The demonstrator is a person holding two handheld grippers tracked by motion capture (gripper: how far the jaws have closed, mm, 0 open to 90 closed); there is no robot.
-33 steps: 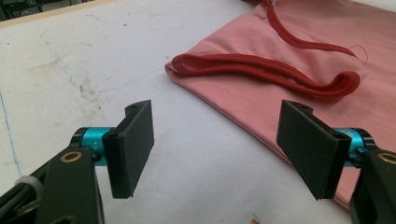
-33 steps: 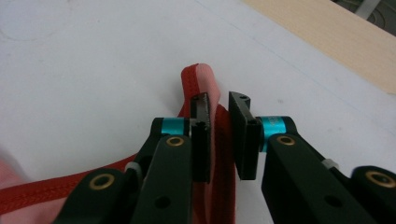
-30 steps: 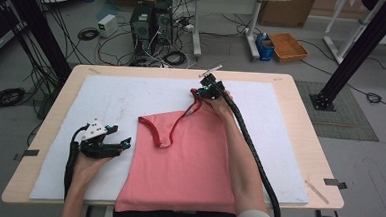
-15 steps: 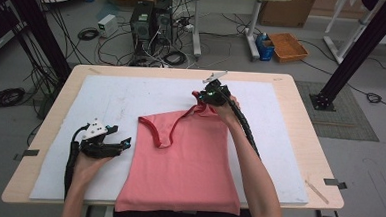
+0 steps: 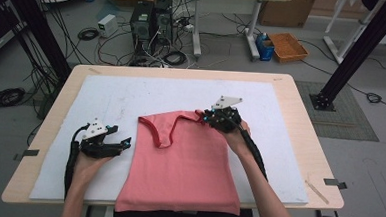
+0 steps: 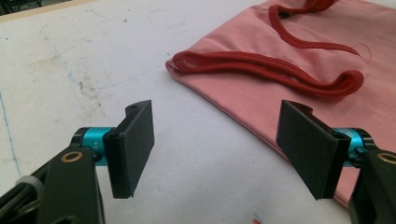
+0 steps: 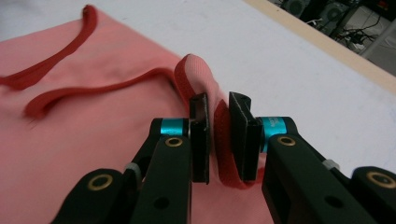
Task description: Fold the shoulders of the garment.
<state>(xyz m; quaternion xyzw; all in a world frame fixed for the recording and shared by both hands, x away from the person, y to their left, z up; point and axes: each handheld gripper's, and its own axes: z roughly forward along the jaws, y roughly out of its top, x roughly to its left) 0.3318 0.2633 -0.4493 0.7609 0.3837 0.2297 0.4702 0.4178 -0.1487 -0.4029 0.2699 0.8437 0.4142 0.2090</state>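
Since a second ago the right gripper has drawn back toward the person, dragging the pink tank top's far strap with it, jaws pinched narrow on that strap. Left of the tank top, the left gripper rests on the white mat, jaws spread wide and empty, just beside the garment's edge.

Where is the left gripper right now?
In the high view, the left gripper rests open on the white mat, just left of the pink top.
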